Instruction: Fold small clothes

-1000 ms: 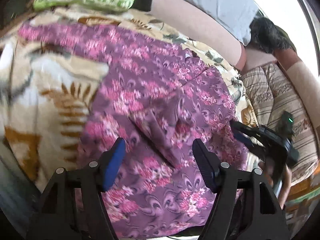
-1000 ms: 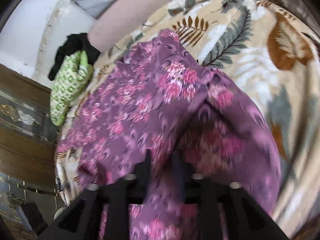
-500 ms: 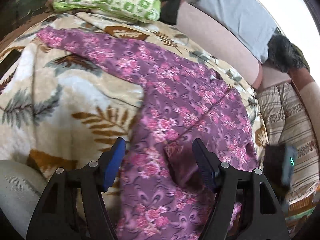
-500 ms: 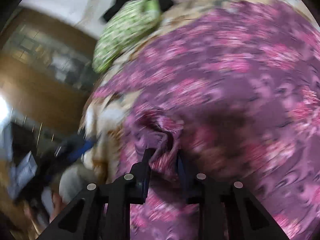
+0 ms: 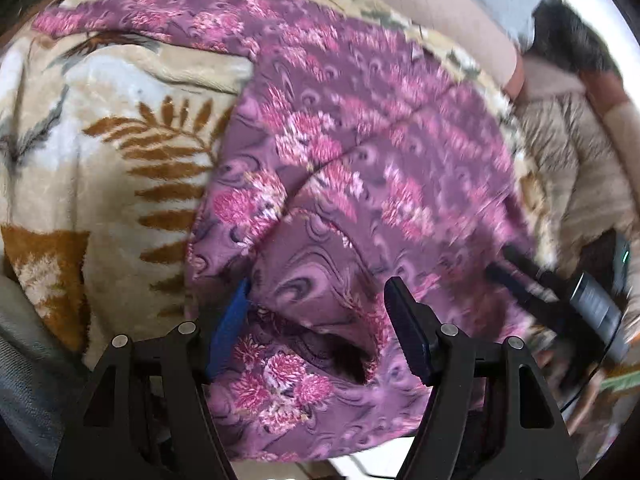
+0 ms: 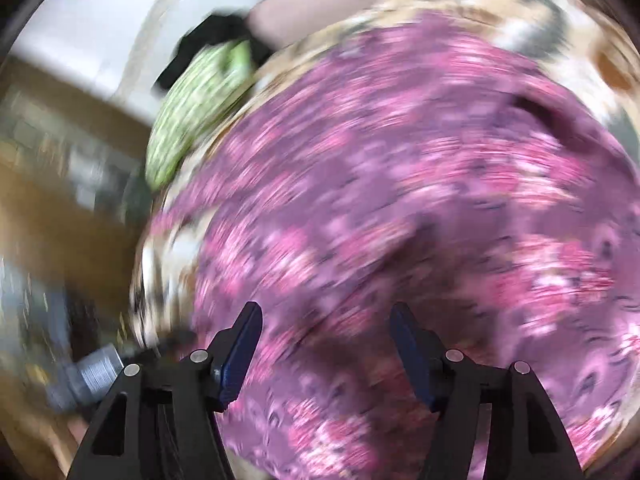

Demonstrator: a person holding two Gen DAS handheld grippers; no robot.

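- Soft daylight all round, brightest at the blown-out white patch top right in the left wrist view.
- Right wrist view smeared by heavy motion blur.
- Fisheye bending and dark vignette at every edge.

Smeared by motion across the right wrist view: purple floral garment [image 6: 400, 200], green pillow [image 6: 196, 108] beside it. Half buried under that garment's fold: left gripper's [image 5: 316, 320] blue pad.
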